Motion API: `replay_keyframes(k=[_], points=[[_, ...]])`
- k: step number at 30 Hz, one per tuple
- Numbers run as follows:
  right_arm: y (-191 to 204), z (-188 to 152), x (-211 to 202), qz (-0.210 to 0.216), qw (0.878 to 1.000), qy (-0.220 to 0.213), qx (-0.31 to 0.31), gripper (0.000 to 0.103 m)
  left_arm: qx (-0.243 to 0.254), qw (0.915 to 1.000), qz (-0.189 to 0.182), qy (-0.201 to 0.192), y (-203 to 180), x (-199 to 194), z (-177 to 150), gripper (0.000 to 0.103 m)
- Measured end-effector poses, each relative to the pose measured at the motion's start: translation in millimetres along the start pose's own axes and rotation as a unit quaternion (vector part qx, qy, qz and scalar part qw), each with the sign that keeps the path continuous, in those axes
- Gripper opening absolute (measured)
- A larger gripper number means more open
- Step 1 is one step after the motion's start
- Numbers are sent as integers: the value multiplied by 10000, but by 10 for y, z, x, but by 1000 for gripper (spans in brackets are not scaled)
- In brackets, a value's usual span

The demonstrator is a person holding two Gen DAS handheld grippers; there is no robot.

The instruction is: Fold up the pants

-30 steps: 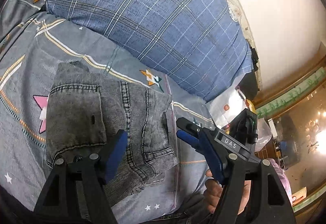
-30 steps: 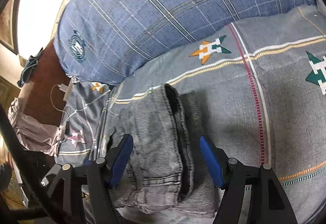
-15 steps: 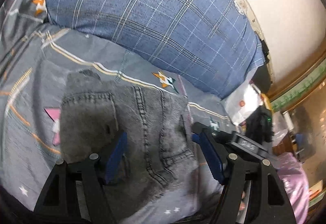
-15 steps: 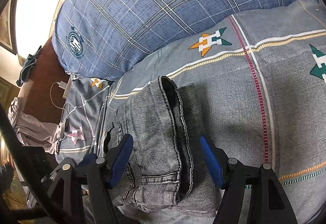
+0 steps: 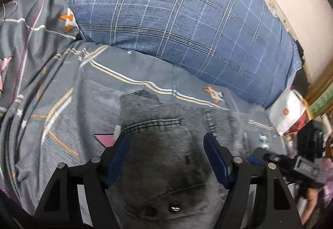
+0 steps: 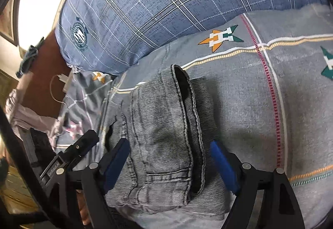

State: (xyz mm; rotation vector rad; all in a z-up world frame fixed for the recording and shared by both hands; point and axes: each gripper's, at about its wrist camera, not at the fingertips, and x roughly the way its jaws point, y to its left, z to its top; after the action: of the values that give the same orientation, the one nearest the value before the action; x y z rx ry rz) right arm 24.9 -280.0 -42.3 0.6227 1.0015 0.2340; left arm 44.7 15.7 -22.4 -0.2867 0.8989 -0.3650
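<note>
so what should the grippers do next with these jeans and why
Probably lift both grippers clear. The grey jeans already lie as a compact folded stack on the bedspread, and both the left gripper and right gripper hang open over it, gripping nothing. At most, the raised upper flap could be pressed flat.

The pants (image 6: 166,129) are washed grey denim; behind them the pillow (image 6: 166,6) is blue plaid, the sheet (image 6: 291,104) grey with stars.
</note>
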Motion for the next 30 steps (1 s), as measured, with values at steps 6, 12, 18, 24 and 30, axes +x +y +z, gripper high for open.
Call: replay_keyframes(k=[6, 12, 18, 24, 30], points=[[-52, 31, -26, 1, 9999, -91, 79, 83, 592, 9961, 603, -265, -133, 28, -110, 74], [-102, 41, 28, -20, 9999, -37, 102, 83, 254, 9990, 211, 301, -17, 196, -102, 74], [-148, 49, 39, 14, 9999, -80, 133, 83, 94, 9993, 338, 149, 68, 99, -89, 74], [-106, 35, -21, -175, 9994, -292, -106, 83, 365, 9978, 551, 75, -6, 78, -180, 74], [-247, 64, -51, -36, 9995, -266, 140, 83, -14, 9995, 24, 313, 90, 119, -153, 74]])
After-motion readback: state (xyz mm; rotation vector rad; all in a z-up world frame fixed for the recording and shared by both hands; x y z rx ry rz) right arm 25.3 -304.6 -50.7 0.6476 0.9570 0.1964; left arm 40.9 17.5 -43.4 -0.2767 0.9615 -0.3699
